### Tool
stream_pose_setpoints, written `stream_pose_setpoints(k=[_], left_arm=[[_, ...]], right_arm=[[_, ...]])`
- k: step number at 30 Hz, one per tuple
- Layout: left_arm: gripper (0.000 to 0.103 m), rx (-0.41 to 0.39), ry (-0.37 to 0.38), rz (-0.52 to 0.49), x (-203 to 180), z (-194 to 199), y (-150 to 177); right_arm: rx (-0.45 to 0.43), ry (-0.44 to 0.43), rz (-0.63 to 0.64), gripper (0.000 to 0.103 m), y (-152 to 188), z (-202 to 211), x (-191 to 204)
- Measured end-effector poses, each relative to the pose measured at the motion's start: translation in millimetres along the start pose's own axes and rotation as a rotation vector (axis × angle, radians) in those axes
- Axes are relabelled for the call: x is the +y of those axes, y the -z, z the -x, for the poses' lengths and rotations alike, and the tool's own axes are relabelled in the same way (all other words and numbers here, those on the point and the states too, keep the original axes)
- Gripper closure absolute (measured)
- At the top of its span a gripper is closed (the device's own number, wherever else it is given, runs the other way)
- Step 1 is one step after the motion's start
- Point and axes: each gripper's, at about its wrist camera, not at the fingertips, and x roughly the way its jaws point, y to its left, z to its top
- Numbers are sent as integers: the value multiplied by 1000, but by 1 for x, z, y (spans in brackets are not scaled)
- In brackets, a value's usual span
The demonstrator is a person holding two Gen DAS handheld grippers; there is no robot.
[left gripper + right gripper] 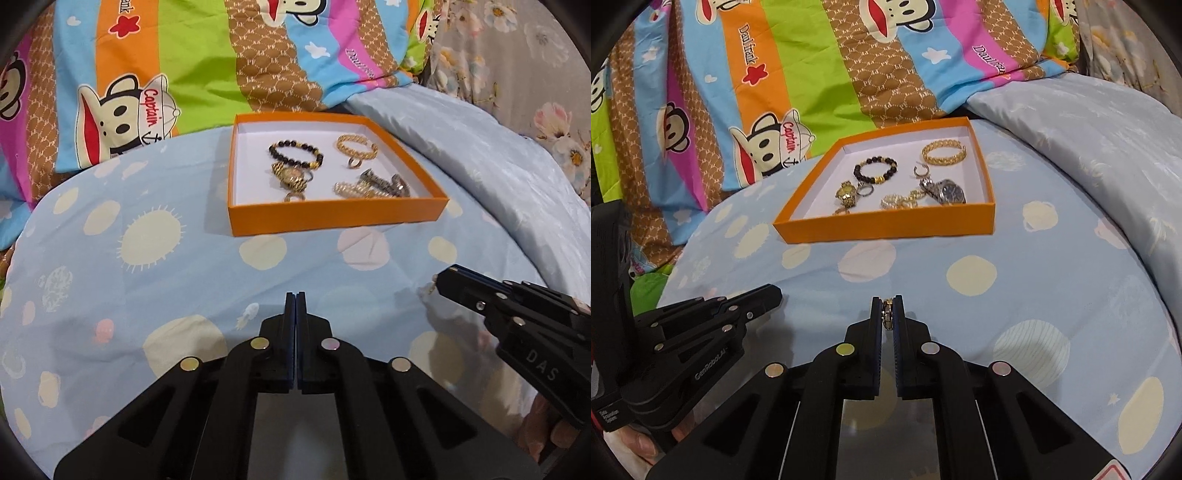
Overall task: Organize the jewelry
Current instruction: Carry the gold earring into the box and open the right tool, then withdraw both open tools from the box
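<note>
So the right gripper [886,308] is clamped on a small gold ring [886,312], hovering over the bed [997,295] well short of the orange box [886,225]. The left gripper [295,299] has its fingers pressed together, holding nothing. The box holds watches, bracelets and rings
</note>
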Motion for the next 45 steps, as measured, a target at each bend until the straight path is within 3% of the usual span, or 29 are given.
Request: stream_pose_setpoints(k=[8,15,22,25,28,29,30,31,33,35,40,45], left_arm=[[103,-87,61,-19,-9,32,-42],[103,-140,29,-29,-14,12,-102],[103,-45,12,25,-3,-66,-144],[103,24,17,52,4,-101,-145],[102,77,70,125,17,-128,-142],[96,74,83,146,20,-131,-141],[90,70,87,155,23,-131,-139],[77,57,87,152,24,-129,-138],[71,29,77,128,24,-122,-138],[54,-18,32,110,23,-110,-140],[54,-93,-26,60,15,-70,-132],[54,-106,-49,25,2,-41,-109]], right_arm=[[-94,-7,44,98,-39,20,6],[-141,-9,57,98,-94,5,4],[-86,5,27,98,-134,-58,-9],[-35,15,14,98,-139,-92,-16],[4,38,15,94,-139,-119,-20],[-4,56,6,90,-138,-121,-21],[-18,60,0,79,-138,-121,-23],[-45,63,-8,71,-139,-116,-24],[-78,73,-12,65,-141,-107,-26],[-99,70,-4,65,-141,-95,-25],[-137,74,11,57,-127,-55,-18],[-130,68,-4,53,-96,-29,-12]])
